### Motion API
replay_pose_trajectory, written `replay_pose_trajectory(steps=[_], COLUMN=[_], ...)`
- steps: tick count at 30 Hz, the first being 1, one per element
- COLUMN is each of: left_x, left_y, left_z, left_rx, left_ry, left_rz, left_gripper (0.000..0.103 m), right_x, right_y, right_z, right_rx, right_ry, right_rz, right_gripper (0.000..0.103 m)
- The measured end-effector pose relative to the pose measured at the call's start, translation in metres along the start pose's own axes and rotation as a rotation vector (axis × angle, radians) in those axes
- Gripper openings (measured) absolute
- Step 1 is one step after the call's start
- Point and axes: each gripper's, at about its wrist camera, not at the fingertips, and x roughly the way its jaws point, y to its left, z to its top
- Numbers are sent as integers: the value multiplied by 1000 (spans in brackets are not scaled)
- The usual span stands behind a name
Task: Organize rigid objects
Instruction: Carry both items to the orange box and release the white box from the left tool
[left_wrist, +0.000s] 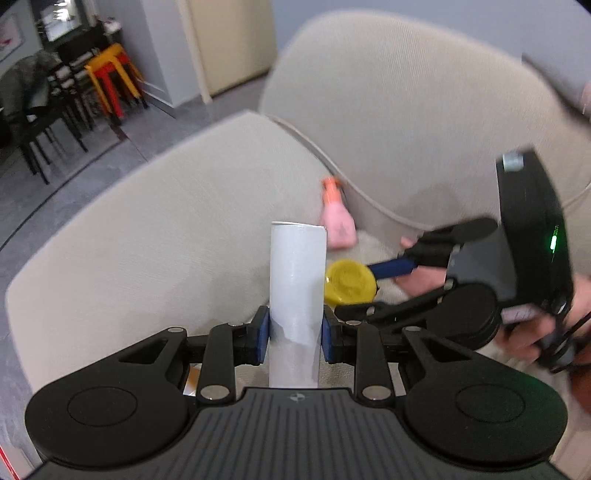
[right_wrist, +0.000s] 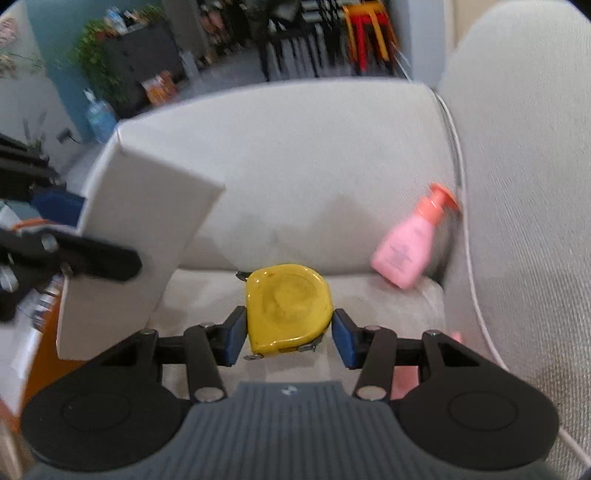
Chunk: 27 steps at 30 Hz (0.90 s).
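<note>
My left gripper (left_wrist: 294, 334) is shut on a white box (left_wrist: 297, 295), held edge-on and upright above the sofa seat; the box also shows at the left of the right wrist view (right_wrist: 144, 236). My right gripper (right_wrist: 290, 332) is shut on a yellow tape measure (right_wrist: 288, 306), held just above the seat; the tape measure also shows in the left wrist view (left_wrist: 349, 282), right beside the box. A pink pump bottle (right_wrist: 404, 247) with an orange top leans in the sofa's back corner, beyond both grippers; it also shows in the left wrist view (left_wrist: 338, 221).
A beige sofa armrest (left_wrist: 166, 221) lies ahead and its backrest (right_wrist: 524, 184) rises at the right. Behind are stacked red and yellow stools (left_wrist: 110, 79), dark chairs (left_wrist: 40, 125), a shelf with plants (right_wrist: 122, 62) and grey floor.
</note>
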Motion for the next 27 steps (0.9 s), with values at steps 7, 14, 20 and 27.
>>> replay_pose_trajectory(steps=[7,14,20,27], left_x=[-48,-24,26,49], left_y=[30,71,101,124], left_z=[-24,-70,-90,-118], left_rx=[-135,-372,-550,-636], left_ry=[-1,83,113,132], left_rz=[68,20,-73,-139], left_gripper=[31,31,31,31], right_x=[-30,-36,-34,-12], right_y=[52,111,147,165], right_z=[14,27,36,46], right_rx=[-91,-213,-333,-426], right_ry=[-82,-35,2,96], right_rz=[74,43,-7,-95], right_gripper=[49,49,49,49])
